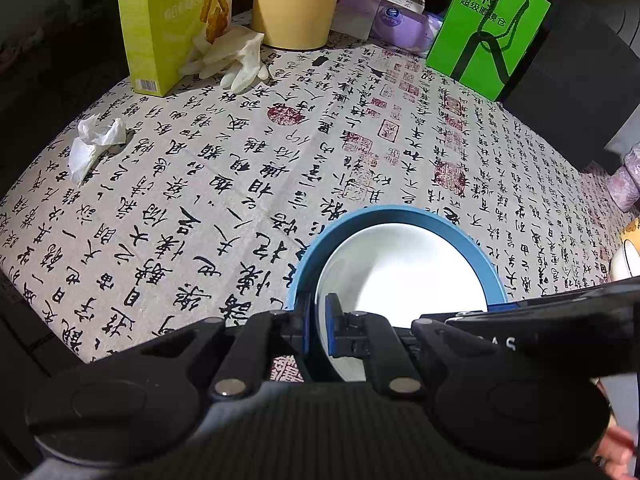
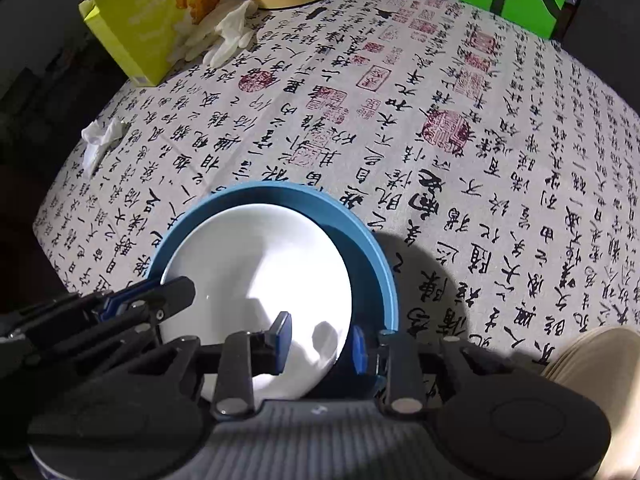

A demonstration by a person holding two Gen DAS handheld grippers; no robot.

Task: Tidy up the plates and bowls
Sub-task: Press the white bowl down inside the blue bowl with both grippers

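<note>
A white plate [image 1: 400, 268] [image 2: 256, 256] lies inside a wider blue dish [image 1: 400, 212] [image 2: 360, 232] on the calligraphy-print tablecloth [image 1: 240, 168]. My left gripper [image 1: 319, 320] is shut on the near-left rims, one finger outside the blue wall and the other on the white plate. In the right wrist view it reaches in from the left [image 2: 160, 292]. My right gripper [image 2: 320, 340] stands open astride the white plate's near-right rim, one pad over the plate and the other between it and the blue wall. Its pads are not pressing.
At the far edge stand a yellow-green snack box [image 1: 168, 28], a yellow tub [image 1: 296, 4], white gloves [image 1: 232, 60], a purple tissue pack [image 1: 400, 20] and a green bag [image 1: 488, 28]. A crumpled tissue [image 1: 92, 144] lies left. Beige stacked plates [image 2: 600, 356] sit at the near right.
</note>
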